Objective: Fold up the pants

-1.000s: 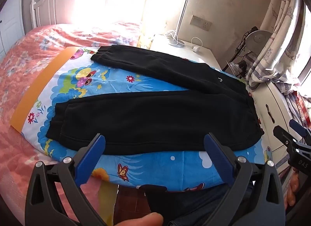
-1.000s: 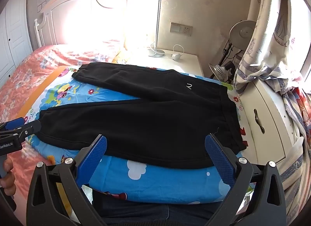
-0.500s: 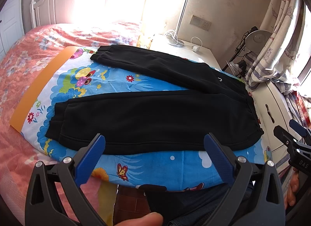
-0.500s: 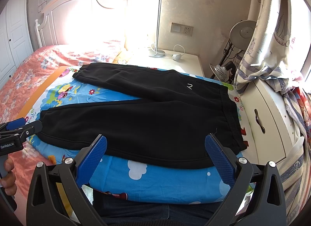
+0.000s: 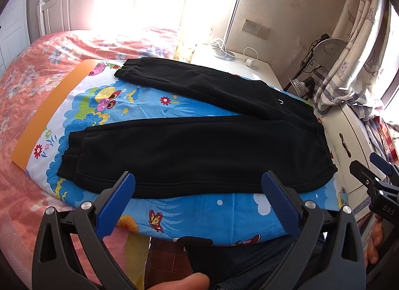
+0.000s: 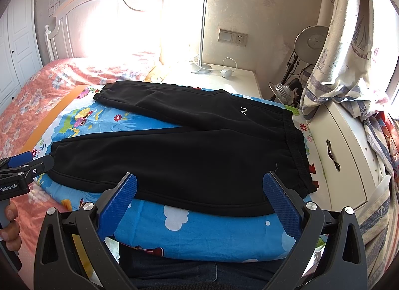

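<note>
Black pants (image 5: 199, 150) (image 6: 194, 155) lie flat on a blue cartoon-print sheet (image 5: 212, 212) (image 6: 212, 232), legs spread in a V toward the left, waistband at the right. A small white logo marks the far leg near the waist. My left gripper (image 5: 198, 185) hovers open over the near leg's front hem edge, nothing between its blue pads. My right gripper (image 6: 199, 185) is open too, above the near edge closer to the waistband. Each gripper shows at the edge of the other's view.
The sheet covers a board on a pink floral bed (image 5: 37, 70). A white nightstand (image 6: 232, 78) with a lamp and charger stands behind. A white cabinet (image 6: 344, 155) and a curtain (image 6: 349, 53) crowd the right side. The person's legs are below the near edge.
Both grippers have drifted very slightly; the pants and the open jaws look unchanged.
</note>
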Action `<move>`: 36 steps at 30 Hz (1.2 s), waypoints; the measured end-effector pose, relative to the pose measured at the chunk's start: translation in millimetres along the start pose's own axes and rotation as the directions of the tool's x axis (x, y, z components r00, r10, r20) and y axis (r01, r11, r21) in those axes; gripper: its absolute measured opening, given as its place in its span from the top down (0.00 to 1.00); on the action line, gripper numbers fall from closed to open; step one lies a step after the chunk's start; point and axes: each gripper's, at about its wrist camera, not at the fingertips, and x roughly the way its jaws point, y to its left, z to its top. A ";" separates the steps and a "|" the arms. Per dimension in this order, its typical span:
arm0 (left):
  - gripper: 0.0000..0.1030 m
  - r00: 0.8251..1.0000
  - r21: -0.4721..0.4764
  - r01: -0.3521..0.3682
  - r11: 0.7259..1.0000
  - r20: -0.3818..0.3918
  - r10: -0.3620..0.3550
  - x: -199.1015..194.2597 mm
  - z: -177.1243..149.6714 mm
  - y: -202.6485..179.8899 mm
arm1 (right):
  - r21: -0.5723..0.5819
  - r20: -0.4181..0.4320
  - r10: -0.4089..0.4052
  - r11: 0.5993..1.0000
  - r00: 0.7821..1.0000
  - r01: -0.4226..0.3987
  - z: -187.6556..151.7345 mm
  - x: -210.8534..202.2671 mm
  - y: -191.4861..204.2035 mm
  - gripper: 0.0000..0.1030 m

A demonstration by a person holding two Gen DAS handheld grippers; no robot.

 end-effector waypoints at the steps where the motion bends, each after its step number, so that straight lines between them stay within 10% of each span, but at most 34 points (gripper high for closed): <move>1: 0.02 1.000 -0.001 -0.001 1.000 0.000 0.001 -0.1 -0.1 0.0 | -0.002 0.001 0.001 1.000 1.000 -0.001 0.1 -0.2 0.7 0.05; 36: 0.02 1.000 -0.001 0.001 1.000 0.000 -0.001 0.2 -0.6 -2.0 | -0.004 -0.002 0.007 1.000 1.000 -0.007 -1.9 0.7 0.3 0.05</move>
